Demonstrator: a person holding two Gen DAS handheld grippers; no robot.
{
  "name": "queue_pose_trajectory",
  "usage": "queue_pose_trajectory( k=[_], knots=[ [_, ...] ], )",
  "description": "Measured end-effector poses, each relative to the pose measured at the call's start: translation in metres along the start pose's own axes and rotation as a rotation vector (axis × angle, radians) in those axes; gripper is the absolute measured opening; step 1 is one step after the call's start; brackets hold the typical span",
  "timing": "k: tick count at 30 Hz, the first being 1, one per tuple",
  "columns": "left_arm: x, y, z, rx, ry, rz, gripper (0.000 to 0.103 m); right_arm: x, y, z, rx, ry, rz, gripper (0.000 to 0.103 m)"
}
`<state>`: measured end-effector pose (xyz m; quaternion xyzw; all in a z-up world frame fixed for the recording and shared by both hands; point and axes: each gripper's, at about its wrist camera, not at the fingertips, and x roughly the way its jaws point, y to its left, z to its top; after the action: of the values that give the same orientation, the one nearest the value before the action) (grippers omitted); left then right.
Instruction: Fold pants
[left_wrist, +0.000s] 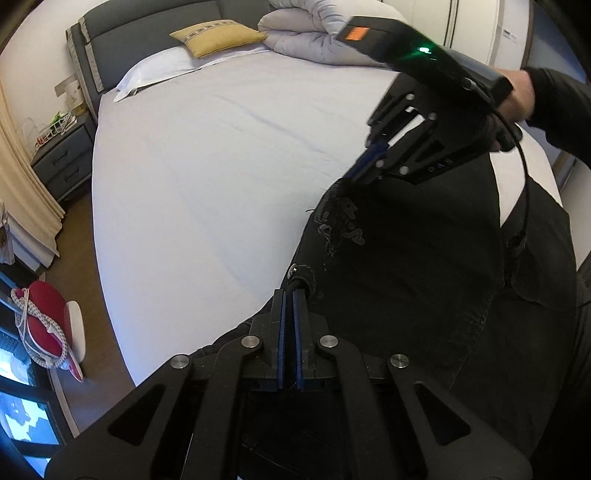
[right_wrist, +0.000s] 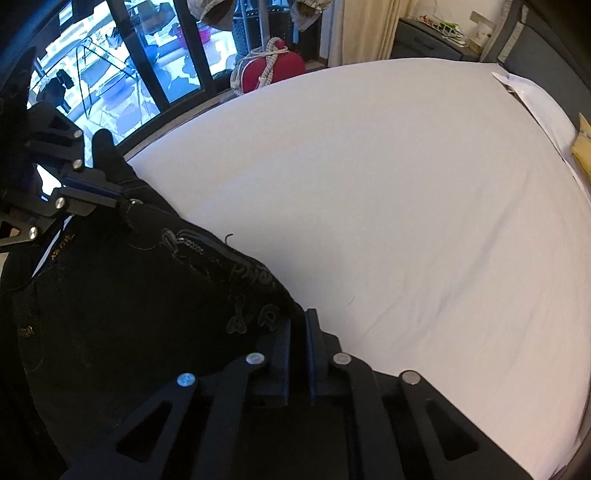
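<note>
Item: black pants (left_wrist: 413, 273), embroidered, lying at the near edge of the bed (left_wrist: 221, 166), bunched rather than flat.

Left claw (left_wrist: 290, 295): you had it together, pinching a waistband corner by the metal button. The same claw appeared at the left edge of the right wrist view (right_wrist: 110, 197), on the far corner of the cloth.

Right claw (right_wrist: 297, 317): you had its jaws drawn close on the pants edge beside the embroidery; the cloth reached in between them, and the grip looked made. From the left wrist view it (left_wrist: 351, 177) came down steeply onto that edge.

Relation: the held edge ran straight from one claw to the other, along the bed's near side. The bulk of the pants hung toward you, with open sheet beyond. Neither hand was nearer; both were already on the cloth.

Judgement: the next move likely called for lifting both corners together and carrying them out over the sheet.
</note>
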<state>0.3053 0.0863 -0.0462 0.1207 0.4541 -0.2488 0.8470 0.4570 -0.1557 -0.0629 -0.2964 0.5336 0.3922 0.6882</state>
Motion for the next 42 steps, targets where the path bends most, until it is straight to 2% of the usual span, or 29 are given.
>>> queue_pose_trajectory(
  k=[5,12,15,18,21,23,27,29,31,36,40,42],
  knots=[
    [-0.005,-0.003,-0.005,-0.016,-0.005,0.001,0.002,-0.015,0.006,-0.015,0.104,-0.069,0.035,0.007],
    [-0.020,-0.021,-0.010,-0.017,-0.008,-0.005,0.002,-0.027,0.033,-0.035,0.217,-0.136,0.208,0.007],
    [-0.030,-0.031,-0.015,-0.001,-0.008,-0.005,0.002,-0.032,0.060,-0.041,0.147,-0.135,0.226,0.007],
    [-0.039,-0.041,-0.024,0.019,-0.002,-0.003,0.002,-0.043,0.087,-0.052,0.035,-0.082,0.207,0.007],
    [-0.051,-0.055,-0.038,0.047,0.001,-0.008,0.002,-0.052,0.120,-0.068,-0.098,-0.013,0.139,0.006],
    [-0.058,-0.068,-0.046,0.081,0.006,0.001,0.002,-0.056,0.147,-0.086,-0.227,0.046,0.052,0.006],
    [-0.067,-0.102,-0.068,0.163,0.033,0.013,0.000,-0.055,0.216,-0.125,-0.557,0.148,-0.174,0.006],
    [-0.069,-0.119,-0.080,0.196,0.056,0.004,0.000,-0.046,0.248,-0.150,-0.764,0.211,-0.338,0.006],
    [-0.069,-0.138,-0.094,0.243,0.080,0.006,0.000,-0.043,0.267,-0.167,-0.866,0.240,-0.407,0.006],
    [-0.076,-0.173,-0.119,0.288,0.080,0.020,0.000,-0.066,0.289,-0.184,-0.860,0.185,-0.422,0.006],
    [-0.093,-0.183,-0.127,0.254,0.002,0.040,0.000,-0.087,0.282,-0.182,-0.731,0.120,-0.376,0.006],
    [-0.101,-0.187,-0.131,0.243,-0.040,0.096,0.000,-0.099,0.275,-0.178,-0.650,0.082,-0.348,0.006]
  ],
)
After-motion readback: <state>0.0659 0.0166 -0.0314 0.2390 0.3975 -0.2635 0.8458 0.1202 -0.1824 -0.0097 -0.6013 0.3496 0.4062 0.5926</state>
